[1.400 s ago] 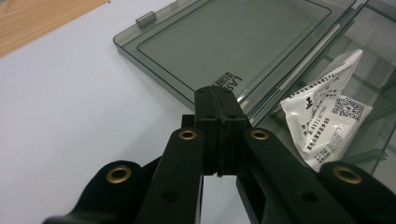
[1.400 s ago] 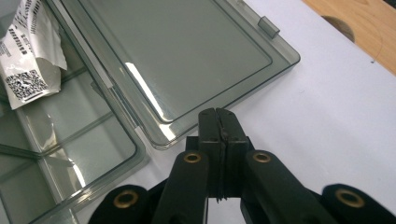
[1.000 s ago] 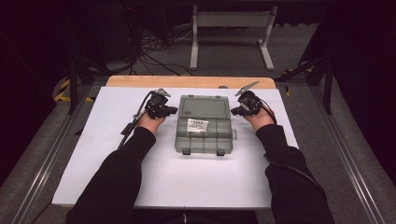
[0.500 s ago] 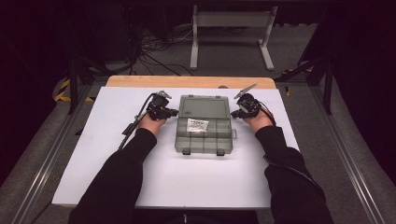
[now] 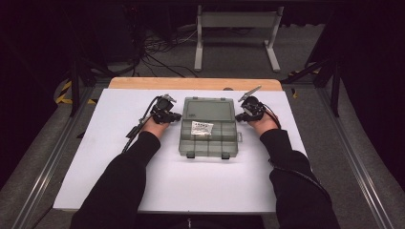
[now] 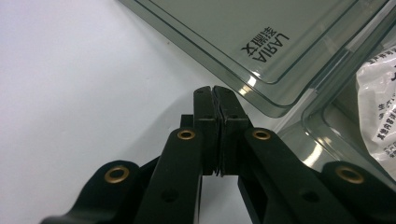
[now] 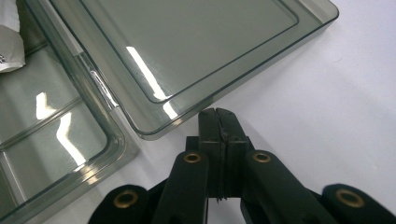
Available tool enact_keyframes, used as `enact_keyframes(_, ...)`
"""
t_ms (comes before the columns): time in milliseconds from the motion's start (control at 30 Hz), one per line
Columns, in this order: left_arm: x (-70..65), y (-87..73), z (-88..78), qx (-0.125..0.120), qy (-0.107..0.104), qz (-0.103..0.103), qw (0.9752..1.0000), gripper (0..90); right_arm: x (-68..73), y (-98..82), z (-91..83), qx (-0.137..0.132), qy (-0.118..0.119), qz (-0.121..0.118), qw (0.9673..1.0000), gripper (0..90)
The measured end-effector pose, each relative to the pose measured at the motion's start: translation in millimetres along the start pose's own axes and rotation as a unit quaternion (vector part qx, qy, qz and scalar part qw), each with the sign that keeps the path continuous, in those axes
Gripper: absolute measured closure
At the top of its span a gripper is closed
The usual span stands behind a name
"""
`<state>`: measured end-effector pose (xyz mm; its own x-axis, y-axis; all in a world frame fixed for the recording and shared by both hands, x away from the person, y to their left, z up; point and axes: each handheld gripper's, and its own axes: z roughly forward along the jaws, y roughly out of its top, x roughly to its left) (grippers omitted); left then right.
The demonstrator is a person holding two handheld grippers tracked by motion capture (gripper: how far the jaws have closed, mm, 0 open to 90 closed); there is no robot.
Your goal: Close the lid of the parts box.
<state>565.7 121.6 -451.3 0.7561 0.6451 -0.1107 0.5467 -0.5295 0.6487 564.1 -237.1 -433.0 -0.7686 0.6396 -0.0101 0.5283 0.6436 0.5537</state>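
The white packet (image 6: 379,112) in the plastic box (image 6: 261,42) is cut off by both gripper views' edges, its print perhaps too small to read.

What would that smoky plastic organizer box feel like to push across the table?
The organizer box would probably stay stiff, since its moulded walls and dividers look rigid. Its glossy plastic on the smooth white table suggests it would slide easily rather than tip, being flat and low. It looks nearly empty apart from one paper packet, so likely light.
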Motion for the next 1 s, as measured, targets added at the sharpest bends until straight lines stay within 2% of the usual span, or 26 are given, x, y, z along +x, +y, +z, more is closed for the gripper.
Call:
enact_keyframes(267,-2.2,2.4,1.7,0.004,0.004,0.01,0.9999,89.3,0.1,-0.1,0.3,-0.001,0.0,-0.001,1.0,89.9)
enact_keyframes(667,-0.3,2.5,2.9,-0.001,-0.001,0.004,1.0,89.6,0.4,1.3,1.7,-0.003,-0.008,-0.003,1.0,89.9)
enact_keyframes(900,-1.5,6.1,5.7,-0.001,0.009,0.008,0.9999,89.6,-0.7,4.8,4.3,-0.006,-0.01,-0.002,0.9999,89.9)
enact_keyframes(1000,-1.0,6.1,7.1,-0.008,0.008,-0.002,0.9999,89.6,-1.7,6.6,5.5,-0.007,-0.008,0.0,0.9999,89.9)
